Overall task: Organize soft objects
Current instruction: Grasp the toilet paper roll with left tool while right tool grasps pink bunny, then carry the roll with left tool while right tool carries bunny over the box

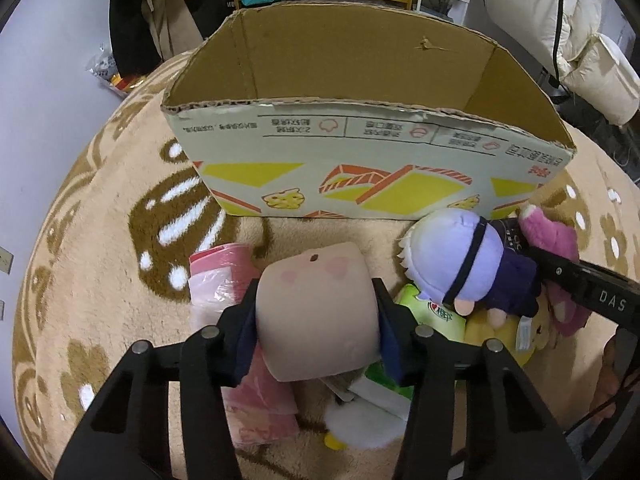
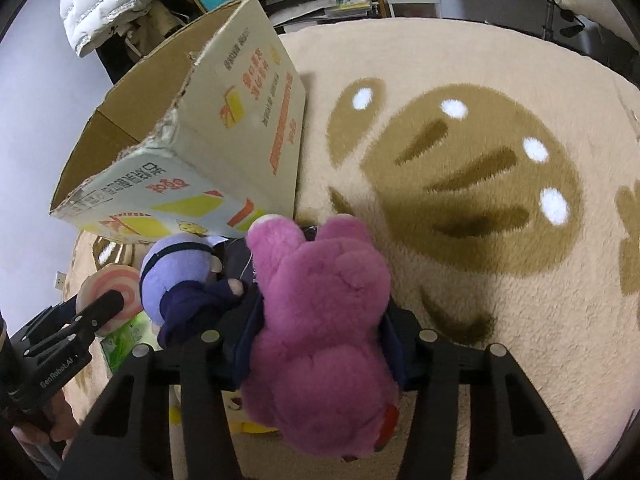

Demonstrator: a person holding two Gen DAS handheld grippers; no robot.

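My left gripper [image 1: 316, 320] is shut on a beige roll-shaped plush [image 1: 316, 312] with pink cheeks, held above the rug in front of the open cardboard box [image 1: 360, 148]. In the right wrist view the plush's swirl end [image 2: 112, 284] shows by the left gripper's fingers [image 2: 104, 304]. My right gripper [image 2: 320, 340] is shut on a pink plush bear [image 2: 320, 320], near the box corner [image 2: 180, 184]. A purple-headed doll [image 1: 464, 264] lies beside the bear [image 1: 552, 240]; it also shows in the right wrist view [image 2: 180, 276].
A beige rug with brown patterns [image 2: 460, 184] covers the floor. A pink plastic-wrapped pack [image 1: 224, 280], a green pack [image 1: 432, 312], a yellow plush [image 1: 504, 332] and a white plush [image 1: 360, 424] lie in a pile. Shelves and clothes stand behind the box.
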